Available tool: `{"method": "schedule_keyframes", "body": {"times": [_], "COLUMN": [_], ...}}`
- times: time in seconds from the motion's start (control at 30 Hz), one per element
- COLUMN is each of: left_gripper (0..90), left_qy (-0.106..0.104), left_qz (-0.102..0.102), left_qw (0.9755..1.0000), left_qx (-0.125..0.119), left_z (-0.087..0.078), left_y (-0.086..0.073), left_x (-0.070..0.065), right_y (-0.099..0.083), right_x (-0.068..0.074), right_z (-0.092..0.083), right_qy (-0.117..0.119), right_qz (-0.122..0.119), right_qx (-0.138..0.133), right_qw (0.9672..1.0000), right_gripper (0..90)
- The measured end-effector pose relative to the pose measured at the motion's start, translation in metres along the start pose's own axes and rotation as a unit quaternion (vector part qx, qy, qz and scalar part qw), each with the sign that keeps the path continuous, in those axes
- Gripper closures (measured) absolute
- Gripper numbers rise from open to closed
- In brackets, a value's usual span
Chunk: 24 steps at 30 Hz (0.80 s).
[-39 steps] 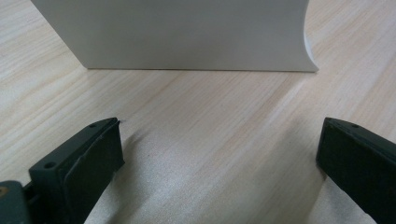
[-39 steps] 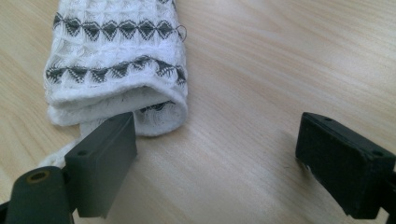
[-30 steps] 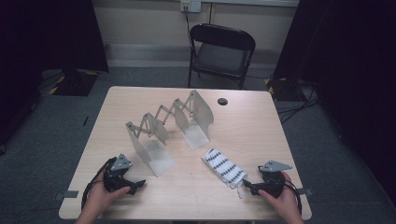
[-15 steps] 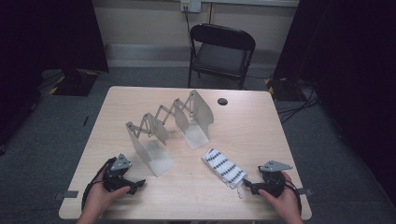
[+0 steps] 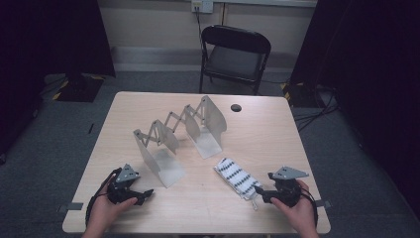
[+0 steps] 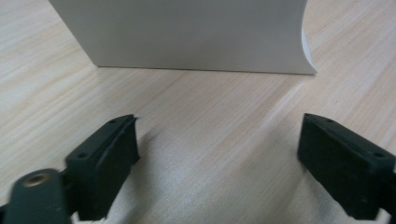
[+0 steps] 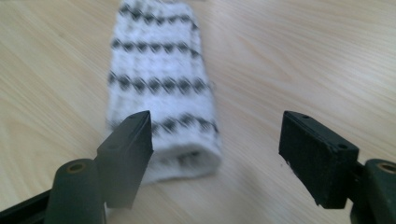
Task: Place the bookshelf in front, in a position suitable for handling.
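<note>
Right gripper view | right hand-held gripper (image 7: 215, 154) released, jaws just closing around nothing | I risk pinching only the folded cloth's (image 7: 161, 88) top layer; left hand-held gripper (image 6: 218, 161) released, jaws just closing too.

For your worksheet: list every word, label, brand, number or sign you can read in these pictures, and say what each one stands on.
None can be read.
The folded cloth bears a woven pattern of dark diamonds, no letters.
The metal rack, the table, the chair and both grippers carry no visible writing.
</note>
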<state>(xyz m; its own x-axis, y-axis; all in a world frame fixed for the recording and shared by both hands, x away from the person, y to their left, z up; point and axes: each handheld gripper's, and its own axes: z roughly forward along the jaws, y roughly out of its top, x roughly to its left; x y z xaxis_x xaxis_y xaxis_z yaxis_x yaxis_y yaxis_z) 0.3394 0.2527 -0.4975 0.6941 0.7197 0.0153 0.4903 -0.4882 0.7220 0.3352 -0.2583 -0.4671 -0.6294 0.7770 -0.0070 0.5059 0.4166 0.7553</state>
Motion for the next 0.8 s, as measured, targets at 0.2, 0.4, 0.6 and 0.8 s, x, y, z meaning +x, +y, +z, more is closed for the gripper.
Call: {"method": "schedule_keyframes", "body": {"times": [0.2, 0.4, 0.6, 0.8], "left_gripper": [15.8, 16.2, 16.8, 17.1], "left_qy": [0.010, 0.003, -0.002, -0.007], "left_qz": [0.002, 0.005, 0.007, 0.005], "left_qw": [0.9999, 1.0000, 0.9999, 0.9999], "left_qx": [-0.001, -0.003, -0.008, -0.009], "left_z": [-0.003, -0.007, -0.009, -0.010], "left_y": [0.003, 0.004, 0.006, 0.005], "left_x": [-0.002, -0.005, -0.007, -0.010], "right_y": [0.012, 0.021, 0.028, 0.022], "right_x": [0.012, 0.021, 0.026, 0.035], "right_z": [0.013, 0.028, 0.040, 0.056], "right_qy": [0.026, 0.031, 0.036, 0.033], "right_qz": [-0.005, -0.010, -0.011, -0.041], "right_qx": [0.006, 0.012, 0.017, 0.041], "right_qw": [0.9996, 0.9994, 0.9991, 0.9978], "right_gripper": [25.6, 25.2, 25.4, 28.5]}}
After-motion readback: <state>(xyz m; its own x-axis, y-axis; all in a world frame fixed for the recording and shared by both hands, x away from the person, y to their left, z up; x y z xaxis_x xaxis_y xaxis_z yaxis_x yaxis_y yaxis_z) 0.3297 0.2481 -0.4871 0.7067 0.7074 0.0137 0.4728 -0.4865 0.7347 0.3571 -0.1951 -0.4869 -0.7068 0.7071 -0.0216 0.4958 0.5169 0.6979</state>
